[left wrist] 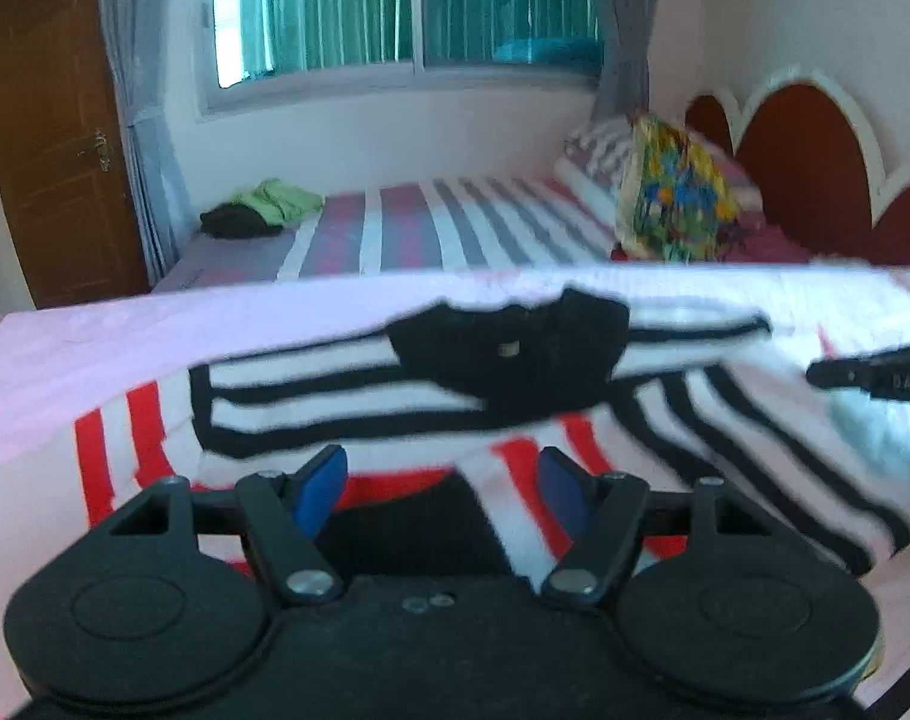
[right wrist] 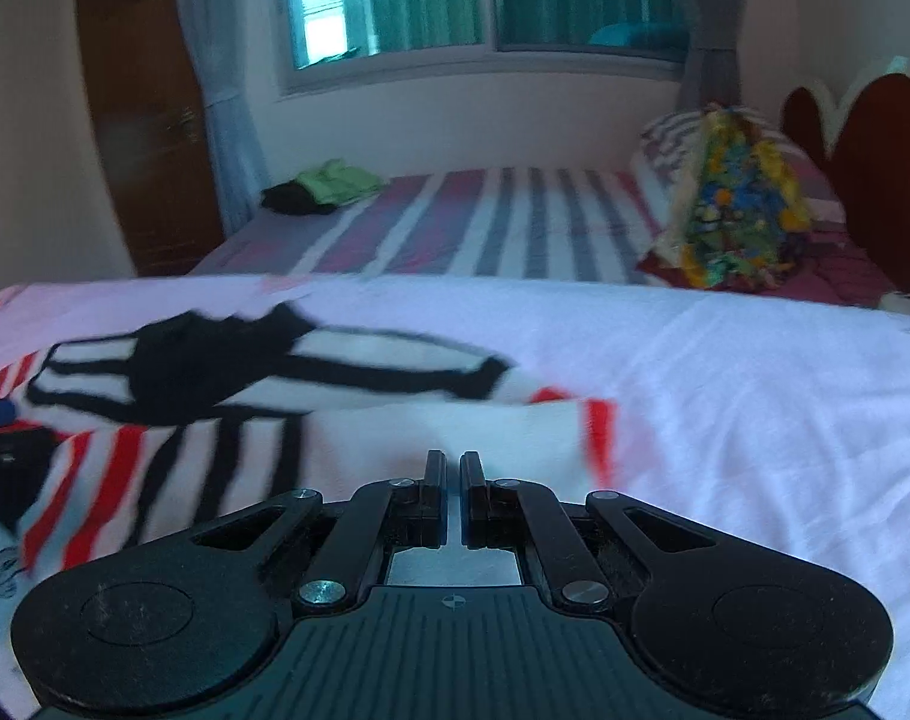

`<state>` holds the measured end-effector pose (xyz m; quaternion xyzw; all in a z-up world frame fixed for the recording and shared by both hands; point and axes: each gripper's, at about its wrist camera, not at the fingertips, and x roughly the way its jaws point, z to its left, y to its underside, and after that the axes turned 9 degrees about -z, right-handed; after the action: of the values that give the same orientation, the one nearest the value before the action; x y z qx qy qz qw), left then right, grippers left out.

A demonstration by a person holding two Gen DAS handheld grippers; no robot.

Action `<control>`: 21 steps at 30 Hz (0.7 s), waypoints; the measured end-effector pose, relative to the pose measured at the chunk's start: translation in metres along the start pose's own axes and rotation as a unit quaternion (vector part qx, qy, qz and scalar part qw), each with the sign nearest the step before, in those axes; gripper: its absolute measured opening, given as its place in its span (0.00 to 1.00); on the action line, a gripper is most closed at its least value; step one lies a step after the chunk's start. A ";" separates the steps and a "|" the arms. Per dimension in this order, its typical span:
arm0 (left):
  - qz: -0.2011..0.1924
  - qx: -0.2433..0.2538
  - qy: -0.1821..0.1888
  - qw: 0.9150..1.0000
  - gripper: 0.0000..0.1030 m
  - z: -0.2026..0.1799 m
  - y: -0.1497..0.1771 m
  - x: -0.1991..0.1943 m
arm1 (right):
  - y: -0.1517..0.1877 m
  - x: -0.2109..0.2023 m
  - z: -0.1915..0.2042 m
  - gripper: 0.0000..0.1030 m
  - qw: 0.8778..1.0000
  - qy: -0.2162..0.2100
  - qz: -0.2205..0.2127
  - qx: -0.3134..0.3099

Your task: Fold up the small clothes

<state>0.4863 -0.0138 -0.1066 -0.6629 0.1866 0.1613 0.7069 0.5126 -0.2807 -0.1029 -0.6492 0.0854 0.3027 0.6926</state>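
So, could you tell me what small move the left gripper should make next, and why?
Probably ease the left gripper forward and close it on the near edge of the striped garment. Its blue pads stand apart with cloth between them, while the right gripper appears nearly shut over the garment's white edge, so both sides could then lift for a fold.

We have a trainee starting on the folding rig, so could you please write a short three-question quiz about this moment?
1. True or false: the left gripper is open over the striped garment.
2. How do the right gripper jaws stand? A) wide apart B) nearly together C) out of view
3. Fill in: far off, on the striped bed, beside a dark garment, lies a ____ garment.

Key: 1 true. 2 B; whether they pinch cloth cannot be told. 3 green.
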 end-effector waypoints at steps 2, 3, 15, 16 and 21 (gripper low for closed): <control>0.020 -0.001 -0.003 1.000 0.72 0.002 0.012 0.009 | 0.004 0.004 0.004 0.02 1.000 0.008 -0.001 -0.003; 0.010 -0.007 0.000 1.000 0.73 0.006 0.017 0.008 | 0.005 0.005 0.004 0.02 1.000 0.008 -0.001 0.000; 0.010 -0.028 -0.036 0.999 0.67 0.052 0.021 -0.018 | 0.014 -0.037 -0.004 0.02 0.999 0.035 -0.002 0.026; 0.003 -0.027 -0.044 0.999 0.67 0.057 0.020 -0.026 | 0.015 -0.047 -0.003 0.02 0.999 0.032 -0.009 0.031; 0.038 -0.024 -0.050 0.998 0.76 0.081 0.027 -0.019 | 0.031 -0.073 0.015 0.02 0.999 0.030 -0.006 0.043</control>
<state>0.4612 0.0687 -0.1170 -0.6632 0.1727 0.2254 0.6925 0.4333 -0.2901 -0.0897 -0.6283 0.1150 0.2754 0.7185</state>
